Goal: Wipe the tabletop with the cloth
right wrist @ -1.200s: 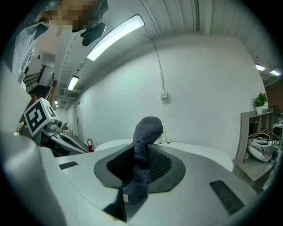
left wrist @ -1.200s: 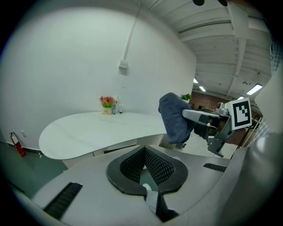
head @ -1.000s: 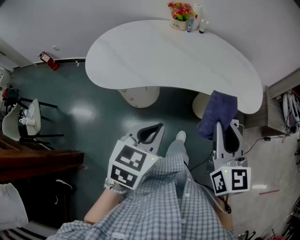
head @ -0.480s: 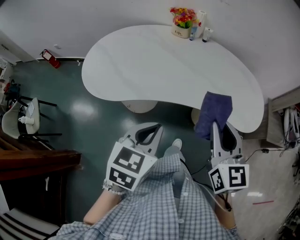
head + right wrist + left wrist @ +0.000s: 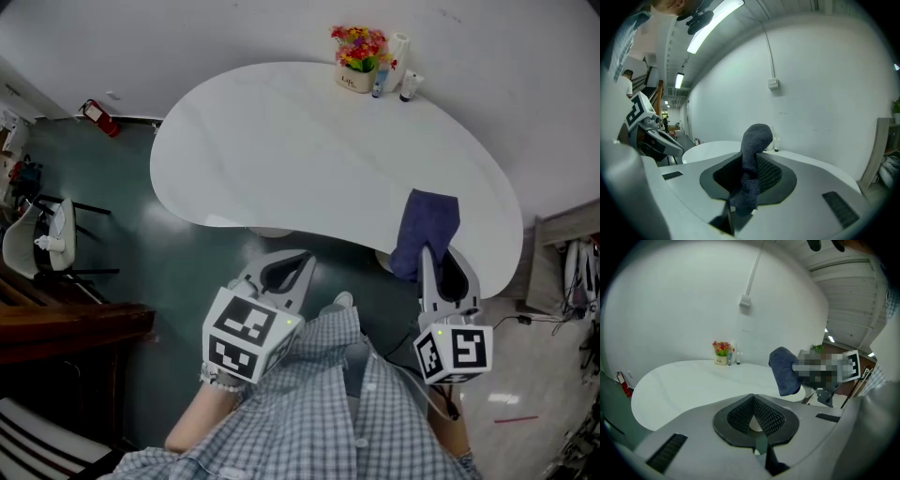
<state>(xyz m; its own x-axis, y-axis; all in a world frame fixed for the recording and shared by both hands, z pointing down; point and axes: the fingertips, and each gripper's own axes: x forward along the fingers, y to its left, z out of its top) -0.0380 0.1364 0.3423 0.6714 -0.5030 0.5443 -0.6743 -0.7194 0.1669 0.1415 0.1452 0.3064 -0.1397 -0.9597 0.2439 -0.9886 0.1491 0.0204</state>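
- Cloth (image 5: 427,234): dark blue, pinched in the right gripper (image 5: 434,267). It is bunched up and sticks out past the fingertips, over the near-right edge of the table (image 5: 309,141).
- Right gripper view: fingers (image 5: 768,172) are pressed onto the cloth (image 5: 752,154). The fabric runs up between them and folds over at the top, and a loose tail hangs at the near end of the jaws.
- Can't tell from any view whether the cloth touches the tabletop.
- Left gripper (image 5: 286,272): off the table's near edge, over the teal floor (image 5: 178,272), with its tips aimed at the table.
- Its fingers are pressed together at the tips with nothing between them. In the left gripper view there is only a bare teardrop gap between the ribbed pads (image 5: 771,416).
- The left gripper view also shows the cloth (image 5: 783,371), drooping by the table's rim.
- Table: white, kidney-shaped, with things only at its far edge. These are a flower pot (image 5: 356,49), a white container (image 5: 396,47) and 2 small bottles (image 5: 405,86), all close together.
- Fire extinguisher (image 5: 98,120): on the floor by the wall, just off the table's left end.
- Chair (image 5: 37,234): farther left, well apart from the table.
- Checked shirt (image 5: 328,403): on the table's near side, between the 2 grippers.
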